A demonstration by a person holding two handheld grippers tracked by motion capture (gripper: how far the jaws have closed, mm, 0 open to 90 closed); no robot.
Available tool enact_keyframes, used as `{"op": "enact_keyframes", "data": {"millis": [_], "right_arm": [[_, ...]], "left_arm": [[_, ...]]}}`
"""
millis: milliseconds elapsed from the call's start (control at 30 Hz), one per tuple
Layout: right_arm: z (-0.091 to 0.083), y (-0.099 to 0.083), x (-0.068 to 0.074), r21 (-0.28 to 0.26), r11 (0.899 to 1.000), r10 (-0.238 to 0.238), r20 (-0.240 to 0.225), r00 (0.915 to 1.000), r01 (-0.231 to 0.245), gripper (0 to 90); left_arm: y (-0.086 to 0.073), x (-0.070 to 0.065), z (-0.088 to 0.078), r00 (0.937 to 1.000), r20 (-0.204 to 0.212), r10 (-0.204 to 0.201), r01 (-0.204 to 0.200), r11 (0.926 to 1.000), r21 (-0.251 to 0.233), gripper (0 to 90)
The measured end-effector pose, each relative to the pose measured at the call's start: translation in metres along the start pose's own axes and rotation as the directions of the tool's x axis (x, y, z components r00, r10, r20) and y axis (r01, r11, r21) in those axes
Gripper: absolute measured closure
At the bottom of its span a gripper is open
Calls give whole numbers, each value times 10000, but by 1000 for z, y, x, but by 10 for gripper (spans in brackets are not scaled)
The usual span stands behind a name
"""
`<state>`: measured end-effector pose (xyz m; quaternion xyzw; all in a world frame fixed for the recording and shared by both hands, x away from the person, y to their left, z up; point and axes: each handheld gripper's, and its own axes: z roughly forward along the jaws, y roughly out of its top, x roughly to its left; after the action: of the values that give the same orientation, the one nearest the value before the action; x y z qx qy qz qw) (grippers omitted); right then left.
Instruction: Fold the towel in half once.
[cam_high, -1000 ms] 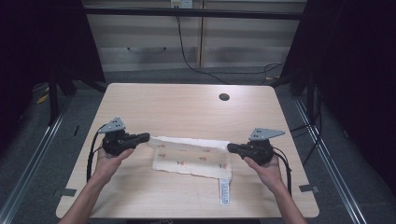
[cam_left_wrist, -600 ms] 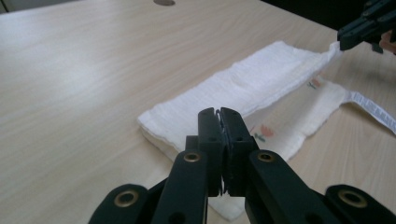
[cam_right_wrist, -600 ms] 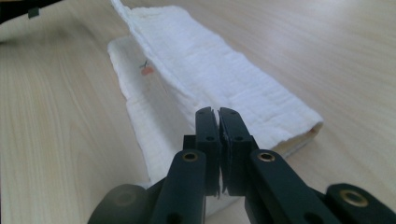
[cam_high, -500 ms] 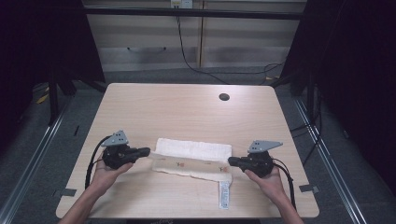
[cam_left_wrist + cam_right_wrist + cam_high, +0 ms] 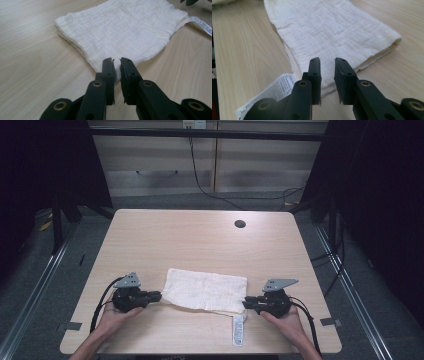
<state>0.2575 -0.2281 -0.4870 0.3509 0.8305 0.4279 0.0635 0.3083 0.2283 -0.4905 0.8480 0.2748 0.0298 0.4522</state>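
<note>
A white cloth [image 5: 205, 290] lies folded in a flat rectangle on the wooden table [image 5: 200, 240], its printed label [image 5: 238, 330] sticking out at the front right. My left gripper [image 5: 159, 295] rests at the cloth's left end. Its jaws have just been opening, and in the left gripper view [image 5: 116, 60] they stand a narrow gap apart with the cloth's [image 5: 120, 27] corner between them. My right gripper [image 5: 245, 303] sits at the right end. It has also just been opening; its jaws [image 5: 327, 60] are clearly parted over the cloth's [image 5: 332, 27] edge, beside the label [image 5: 274, 90].
A round dark hole [image 5: 240, 224] sits in the table's far right part. Bare wood stretches behind the cloth. Beyond the table's edges are dark frame posts and cables on the floor.
Both hands came down and toward the table's front edge, laying the cloth flat in a doubled fold. Both pairs of jaws, shut on the cloth's ends before, have parted.
</note>
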Motion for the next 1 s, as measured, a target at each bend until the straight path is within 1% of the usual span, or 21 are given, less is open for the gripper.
{"op": "enact_keyframes", "data": {"millis": [67,100,133,267,300,367,400,433,467,500,533,567,600,633,667,700,767,900,933,967,1000], "right_arm": [[-1,-1,1,-9,10000,58,22,10000,-58,742],[-2,0,0,-60,10000,66,-15,10000,-66,741],[-3,0,0,-55,9999,102,8,9999,-102,738],[-3,0,0,-147,9998,121,-29,9999,-121,726],[-3,0,0,-153,9998,109,-18,9999,-110,725],[-3,1,-1,-118,9999,118,32,9999,-117,717],[-2,2,-2,-139,9998,154,31,9999,-153,717],[-2,3,-2,-140,9998,127,44,9999,-126,717],[-1,4,-4,-186,9997,187,87,9998,-185,714],[-1,6,-5,-231,9996,167,133,9998,-164,713],[0,8,-7,-267,9994,205,196,9996,-200,712],[0,10,-11,-322,9991,268,226,9994,-261,710],[1,13,-14,-379,9988,322,288,9991,-311,710],[2,15,-18,-401,9986,361,402,9985,-345,711],[3,18,-22,-422,9984,402,476,9981,-382,715],[4,21,-26,-470,9983,365,547,9978,-339,727],[7,27,-33,-502,9982,370,658,9971,-337,743],[15,36,-48,-464,9982,425,831,9956,-387,753],[17,38,-52,-499,9977,511,904,9946,-468,747],[19,39,-57,-568,9964,680,862,9940,-632,741],[21,39,-61,-544,9961,739,879,9934,-693,733]], "left_arm": [[0,-1,-2,9999,148,-34,35,9999,-130,772],[1,-2,-4,9999,144,-50,52,9998,-184,768],[1,-1,-5,10000,80,-31,33,9997,-237,763],[3,3,-10,9995,-32,-299,297,9984,-482,709],[4,4,-10,9995,-114,-304,298,9982,-519,690],[7,6,-11,9996,-118,-249,241,9979,-604,646],[8,7,-11,9995,-120,-303,294,9971,-695,627],[11,10,-10,9991,-118,-416,407,9968,-681,619],[14,12,-9,9992,-155,-361,351,9975,-619,615],[17,14,-7,9991,-236,-340,325,9976,-605,623],[20,15,-4,9991,-213,-372,358,9974,-624,625],[24,17,0,9997,-35,-254,252,9984,-505,655],[28,18,5,9999,-60,-106,103,9989,-457,689],[31,19,10,9998,-143,-112,105,9989,-454,703],[34,20,17,9999,-64,-155,152,9992,-381,724],[37,20,23,9999,-135,-28,24,9996,-280,750],[41,21,37,9999,-97,-32,32,10000,17,758],[40,23,56,9999,-137,-99,104,9993,371,752],[39,23,58,9998,-165,-73,81,9987,511,749],[38,23,60,9999,-156,-49,58,9982,601,746],[36,23,61,9998,-196,-16,30,9974,713,742]]}}
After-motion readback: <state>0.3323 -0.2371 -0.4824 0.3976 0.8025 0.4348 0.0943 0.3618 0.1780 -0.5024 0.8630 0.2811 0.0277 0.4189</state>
